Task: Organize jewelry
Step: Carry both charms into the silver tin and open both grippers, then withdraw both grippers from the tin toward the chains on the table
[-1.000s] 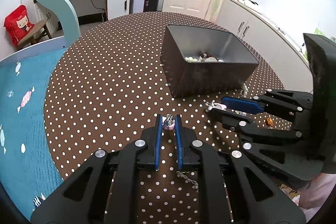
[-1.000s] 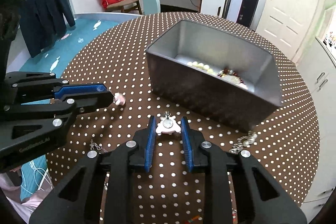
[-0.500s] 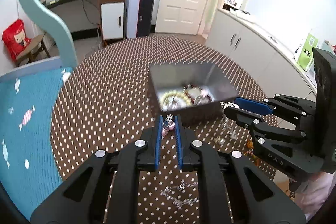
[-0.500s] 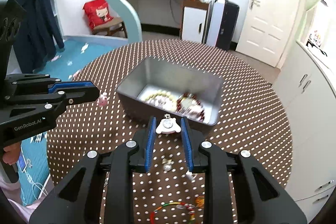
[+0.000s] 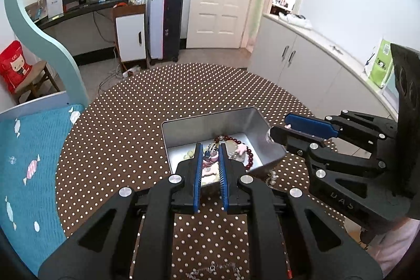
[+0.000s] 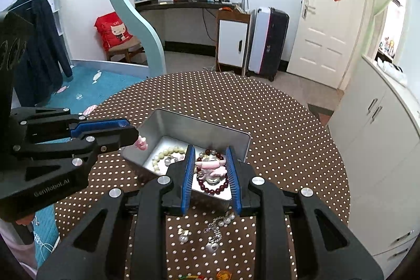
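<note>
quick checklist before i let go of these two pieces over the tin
1. Left gripper shut on small pink charm: ok.
2. Right gripper shut on white-and-pink ornament: ok.
3. Charm over the open silver metal tin: cannot tell; the right wrist view puts it at the tin's left corner.
4. Ornament over the tin: cannot tell; the left wrist view puts that gripper by the right rim.
5. Grippers apart from each other: ok.
6. All jewelry gathered: not ok; a loose pearl chain lies on the brown polka-dot table.
</note>
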Tool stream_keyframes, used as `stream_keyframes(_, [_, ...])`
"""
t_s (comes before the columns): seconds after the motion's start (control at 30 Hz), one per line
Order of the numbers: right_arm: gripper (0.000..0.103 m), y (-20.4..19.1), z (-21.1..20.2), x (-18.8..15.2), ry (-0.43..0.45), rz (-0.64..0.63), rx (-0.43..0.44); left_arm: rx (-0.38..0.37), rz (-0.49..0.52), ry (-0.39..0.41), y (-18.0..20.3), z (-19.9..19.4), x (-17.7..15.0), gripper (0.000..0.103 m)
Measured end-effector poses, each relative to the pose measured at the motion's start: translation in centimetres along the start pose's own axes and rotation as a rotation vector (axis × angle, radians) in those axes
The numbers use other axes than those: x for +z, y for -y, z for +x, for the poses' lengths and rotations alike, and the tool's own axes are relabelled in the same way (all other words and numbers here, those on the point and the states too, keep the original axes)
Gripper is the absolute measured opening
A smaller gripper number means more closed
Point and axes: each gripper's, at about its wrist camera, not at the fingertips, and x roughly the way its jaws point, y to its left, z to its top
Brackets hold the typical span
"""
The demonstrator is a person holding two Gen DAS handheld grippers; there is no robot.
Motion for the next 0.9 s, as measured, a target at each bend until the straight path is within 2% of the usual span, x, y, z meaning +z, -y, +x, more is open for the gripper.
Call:
stream_keyframes(0.2, [0.023, 0.6, 2.2, -0.2, -0.057, 0.015, 0.021, 0.000, -0.012, -0.066, -0.4, 3.2, 0.3, 0.012])
stream_keyframes(0.37, [0.024, 1.2, 3.4, -0.1, -0.093, 0.037, 0.006, -0.006, -0.024, -0.111, -0.9, 5.0, 0.2, 0.013])
stream_keyframes(0.43, [0.041, 1.6, 3.5, 0.1, -0.094, 0.053, -0.008, -0.004, -0.027, -0.119, -1.0, 5.2, 0.3, 0.023])
stream_keyframes(0.47, [0.045, 2.0, 3.4, 0.2, -0.088, 0.064, -0.026, -0.008, -0.034, -0.124, -1.0, 5.2, 0.3, 0.036])
stream_keyframes(0.63, [0.057, 3.7, 2.6, 0.0, -0.075, 0.103, -0.068, 0.001, -0.035, -0.118, -1.2, 4.8, 0.3, 0.038])
stream_keyframes(0.9, [0.057, 4.2, 1.8, -1.1, -0.081, 0.132, -0.062, 0.009, -0.033, -0.123, -0.8, 4.3, -0.5, 0.040])
